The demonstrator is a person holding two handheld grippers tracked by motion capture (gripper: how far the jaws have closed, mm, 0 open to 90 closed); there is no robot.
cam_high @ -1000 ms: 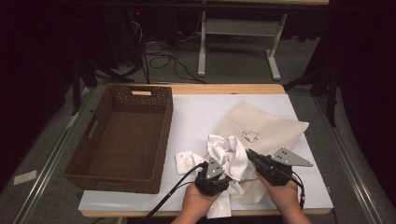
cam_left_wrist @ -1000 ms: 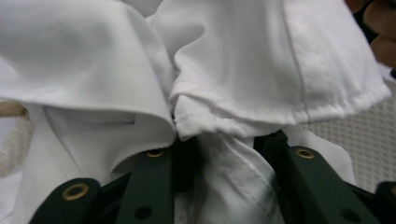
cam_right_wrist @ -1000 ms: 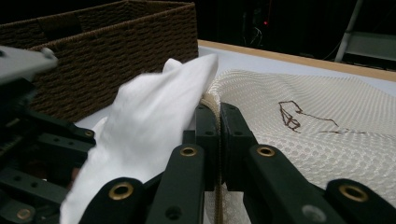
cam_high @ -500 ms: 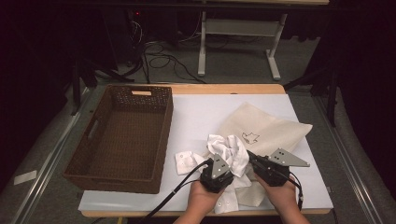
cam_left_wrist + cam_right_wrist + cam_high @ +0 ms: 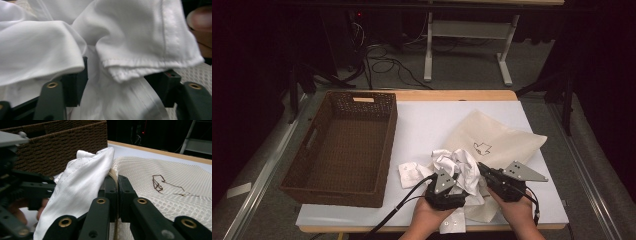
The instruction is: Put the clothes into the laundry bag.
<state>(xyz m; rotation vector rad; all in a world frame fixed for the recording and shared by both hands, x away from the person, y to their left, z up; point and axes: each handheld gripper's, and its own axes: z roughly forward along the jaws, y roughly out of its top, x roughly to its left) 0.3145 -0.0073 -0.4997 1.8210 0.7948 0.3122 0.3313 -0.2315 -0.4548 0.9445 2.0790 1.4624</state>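
Since the earlier high-view frames, the left gripper point(image 5: 451, 184) jaws have just been opening, with the white garment point(image 5: 459, 167) between them; the bundle sits lower and more compact at the bag mouth than before. Judged from this, the left gripper is letting go of the cloth it has pushed toward the mesh laundry bag point(image 5: 497, 142), so the stuffing step is partly done and a fresh grasp is likely needed.

High view: both hands work at the near table edge. The garment lies bunched directly ahead of the left fingertips and just left of the right gripper point(image 5: 486, 171). The bag spreads beyond and to the right of the right fingertips. A wicker basket point(image 5: 343, 145) stands well apart, to the left of the left gripper. A small white cloth piece point(image 5: 411, 173) lies just left of the bundle.

Left gripper view: the jaws stand apart. White garment point(image 5: 120, 45) folds drape over and between the fingers point(image 5: 75, 82), but the pads do not press on them. This slack contact is not readable from above.

Right gripper view: the right gripper point(image 5: 117, 181) jaws are closed on the bag's cream edge, pinched between the pads point(image 5: 110, 187). The mesh laundry bag point(image 5: 160, 185) extends right of the fingers, the white garment point(image 5: 82, 185) lies against their left side, and the wicker basket point(image 5: 62, 142) stands behind. That pinch is hidden in the high view.
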